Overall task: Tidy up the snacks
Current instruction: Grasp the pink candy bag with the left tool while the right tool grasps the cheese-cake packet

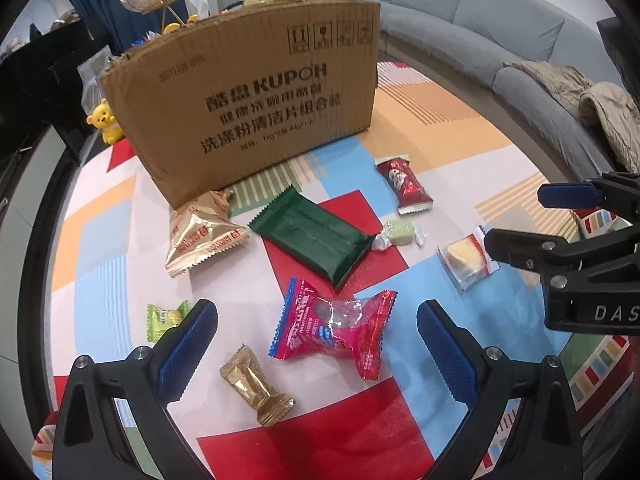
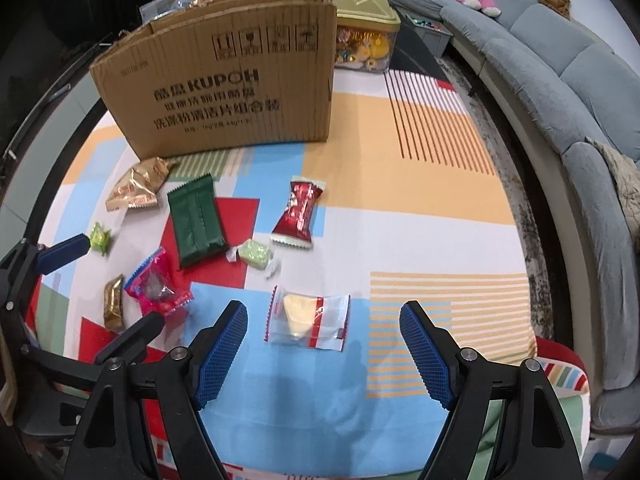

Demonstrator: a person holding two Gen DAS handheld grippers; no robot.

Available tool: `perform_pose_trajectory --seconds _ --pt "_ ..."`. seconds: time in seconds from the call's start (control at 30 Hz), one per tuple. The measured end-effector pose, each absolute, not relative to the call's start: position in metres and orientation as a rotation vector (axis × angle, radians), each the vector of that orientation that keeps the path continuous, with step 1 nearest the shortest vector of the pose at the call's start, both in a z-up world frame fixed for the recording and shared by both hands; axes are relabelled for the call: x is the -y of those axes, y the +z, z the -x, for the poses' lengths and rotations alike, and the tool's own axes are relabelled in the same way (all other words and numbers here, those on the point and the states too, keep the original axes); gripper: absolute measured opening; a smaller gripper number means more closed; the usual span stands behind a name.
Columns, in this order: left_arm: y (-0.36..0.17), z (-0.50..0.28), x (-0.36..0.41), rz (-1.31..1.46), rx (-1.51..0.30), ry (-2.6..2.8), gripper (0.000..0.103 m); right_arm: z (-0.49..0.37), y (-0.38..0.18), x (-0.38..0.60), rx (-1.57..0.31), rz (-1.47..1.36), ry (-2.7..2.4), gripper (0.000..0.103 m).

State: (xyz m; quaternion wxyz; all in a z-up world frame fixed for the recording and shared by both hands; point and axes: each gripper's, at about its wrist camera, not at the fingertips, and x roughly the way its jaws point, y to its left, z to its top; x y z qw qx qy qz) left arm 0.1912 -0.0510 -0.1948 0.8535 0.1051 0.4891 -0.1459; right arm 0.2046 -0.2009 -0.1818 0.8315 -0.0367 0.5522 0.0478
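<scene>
Several wrapped snacks lie on a colourful cloth in front of an open cardboard box [image 1: 256, 92] [image 2: 224, 88]. My left gripper [image 1: 318, 338] is open and empty, just above a pink hawthorn snack [image 1: 336, 330] [image 2: 158, 286], with a small gold candy [image 1: 254, 386] between its fingers. My right gripper [image 2: 324, 344] is open and empty, just short of a clear packet with a yellow cake [image 2: 308, 316] [image 1: 466, 260]. It also shows in the left wrist view [image 1: 516, 220]. A dark green packet [image 1: 312, 236] [image 2: 196, 220], a red candy [image 1: 404, 182] [image 2: 298, 212] and a pale green sweet [image 1: 400, 233] [image 2: 254, 254] lie further out.
A gold foil pack [image 1: 200, 236] [image 2: 134, 190] lies by the box corner and a small green candy [image 1: 164, 318] [image 2: 100, 236] at the left. A gold-lidded sweets tin [image 2: 364, 36] stands behind the box. A grey sofa [image 2: 560, 80] curves along the right.
</scene>
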Motion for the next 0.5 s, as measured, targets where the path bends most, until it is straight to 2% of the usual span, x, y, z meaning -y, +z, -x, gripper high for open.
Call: perform_pose_trajectory --seconds 0.5 --pt "-0.226 -0.205 0.052 -0.236 -1.11 -0.318 0.101 -0.22 -0.218 0.198 -1.285 0.061 0.099 0.079"
